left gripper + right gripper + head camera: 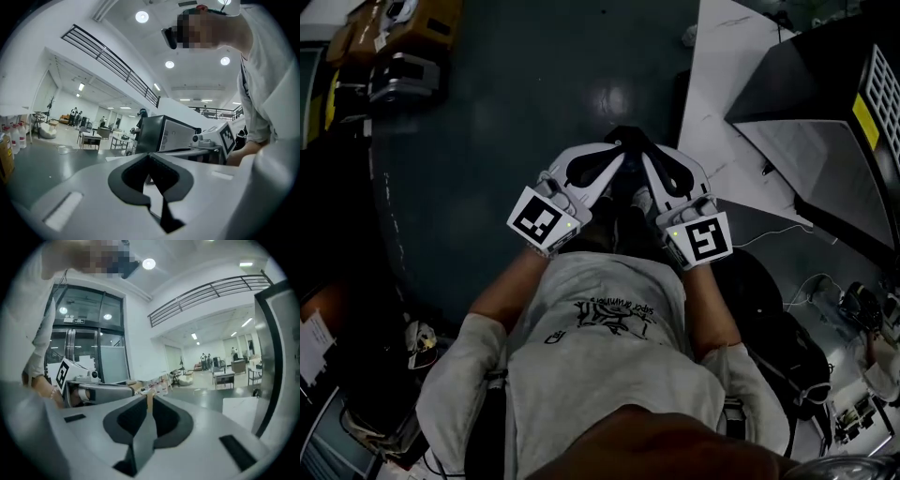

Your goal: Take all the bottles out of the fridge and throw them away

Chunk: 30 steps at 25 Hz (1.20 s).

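Collision is the risk: left gripper [150, 155] and right gripper [149, 398], jaws pressed together and empty, hang close side by side, while no bottle shows and the dark cabinet [825, 141], probably the fridge, stands at the right.

The dark, boxy fridge [811, 112] stands on a white sheet [722, 84].

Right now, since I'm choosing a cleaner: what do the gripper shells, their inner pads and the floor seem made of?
Shells of left gripper and right gripper: smooth matte white, probably plastic. Inner pads: dark grey, perhaps rubber or foam. Floor: dark, glossy, reflecting a lamp; likely coated concrete.
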Motion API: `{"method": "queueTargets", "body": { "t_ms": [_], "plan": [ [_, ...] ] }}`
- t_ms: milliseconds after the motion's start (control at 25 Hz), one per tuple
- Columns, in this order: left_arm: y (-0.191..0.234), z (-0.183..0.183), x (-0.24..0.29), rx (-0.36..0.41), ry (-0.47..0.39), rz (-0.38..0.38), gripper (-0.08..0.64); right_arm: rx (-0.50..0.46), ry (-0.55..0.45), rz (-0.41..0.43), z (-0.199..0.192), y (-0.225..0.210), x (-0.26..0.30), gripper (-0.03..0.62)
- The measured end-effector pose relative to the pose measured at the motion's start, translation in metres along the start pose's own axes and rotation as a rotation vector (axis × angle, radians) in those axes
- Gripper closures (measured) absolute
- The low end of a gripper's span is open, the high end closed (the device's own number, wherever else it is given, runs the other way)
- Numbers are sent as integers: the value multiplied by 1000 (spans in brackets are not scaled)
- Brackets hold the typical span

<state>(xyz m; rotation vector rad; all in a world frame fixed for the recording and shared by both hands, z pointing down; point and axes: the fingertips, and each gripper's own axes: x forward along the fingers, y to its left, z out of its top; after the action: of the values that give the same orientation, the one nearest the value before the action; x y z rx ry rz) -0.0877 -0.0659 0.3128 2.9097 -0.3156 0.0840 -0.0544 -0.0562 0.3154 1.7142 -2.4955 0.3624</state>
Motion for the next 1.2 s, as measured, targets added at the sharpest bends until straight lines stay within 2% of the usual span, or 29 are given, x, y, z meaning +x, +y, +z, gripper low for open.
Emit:
{"method": "queueTargets", "body": {
  "t_ms": [280, 360, 640, 720, 840, 1040, 1200],
  "plan": [
    [-23, 50, 2, 26, -22, -16, 552, -78, -41, -2, 52, 0, -26, 555],
    [-29, 58, 9, 54, -39, -19, 552, -85, -53, -7, 61, -5, -35, 557],
    [-47, 88, 18, 77, -47, -24, 552, -88, -30, -23, 94, -1, -53, 559],
    [-51, 94, 22, 70, -38, -22, 552, -105, -51, -6, 103, -2, -57, 561],
    [-54, 107, 26, 108, -73, -24, 552, -116, -69, -5, 115, -5, -61, 563],
    [-61, 125, 23, 92, -74, -16, 552, -129, -79, 5, 134, 0, -63, 565],
    [-63, 132, 29, 130, -99, -21, 552, -135, -97, 0, 141, -2, -67, 575]
  ]
}}
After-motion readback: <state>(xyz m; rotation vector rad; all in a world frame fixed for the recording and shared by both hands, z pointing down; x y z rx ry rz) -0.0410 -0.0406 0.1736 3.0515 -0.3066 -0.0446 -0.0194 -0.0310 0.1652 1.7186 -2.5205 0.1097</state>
